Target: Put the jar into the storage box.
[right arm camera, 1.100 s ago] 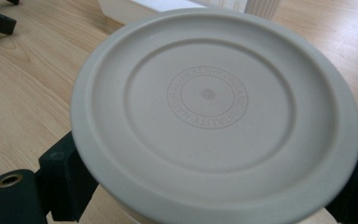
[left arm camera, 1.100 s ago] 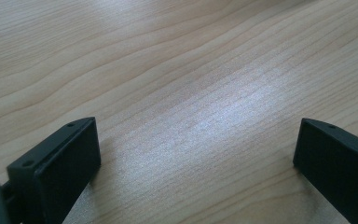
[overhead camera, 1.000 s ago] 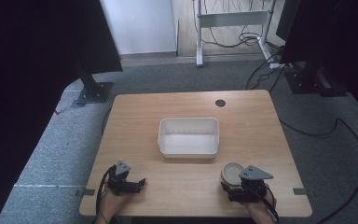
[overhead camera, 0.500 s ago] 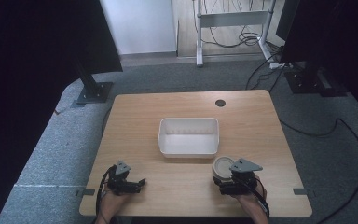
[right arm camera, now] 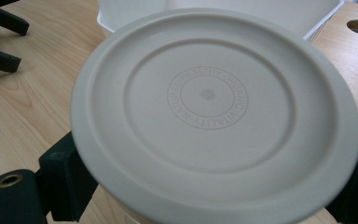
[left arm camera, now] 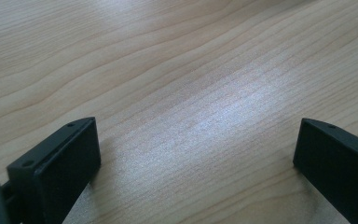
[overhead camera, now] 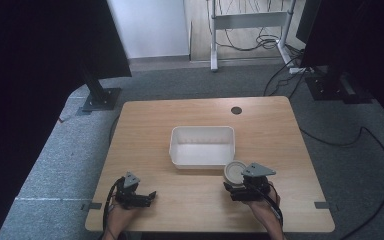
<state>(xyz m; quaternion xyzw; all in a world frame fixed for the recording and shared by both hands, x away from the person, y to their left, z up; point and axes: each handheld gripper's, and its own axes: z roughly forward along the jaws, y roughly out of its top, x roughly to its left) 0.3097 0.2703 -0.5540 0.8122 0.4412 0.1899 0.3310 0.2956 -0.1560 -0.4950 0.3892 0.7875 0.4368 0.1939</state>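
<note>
My right gripper (overhead camera: 236, 186) clamped round a lidded white tub (right arm camera: 214, 112) at lower centre-right, embossed lid lettering legible in its gripper view (high view too small), left gripper (left arm camera: 196, 158) spread empty on table (overhead camera: 280, 130), white bin (overhead camera: 202, 146) mid-frame.

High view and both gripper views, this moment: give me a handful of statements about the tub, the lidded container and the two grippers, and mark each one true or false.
1. The white tub on the table holds nothing. True.
2. The right gripper grips a round lidded container between its fingers. True.
3. The left gripper is shut on a small block. False: its fingers stand wide apart over bare wood, with nothing between them.
4. The container already sits inside the tub. False: it is outside, close to the tub's near right corner.
5. The container's lid carries raised lettering in a ring. True.
</note>
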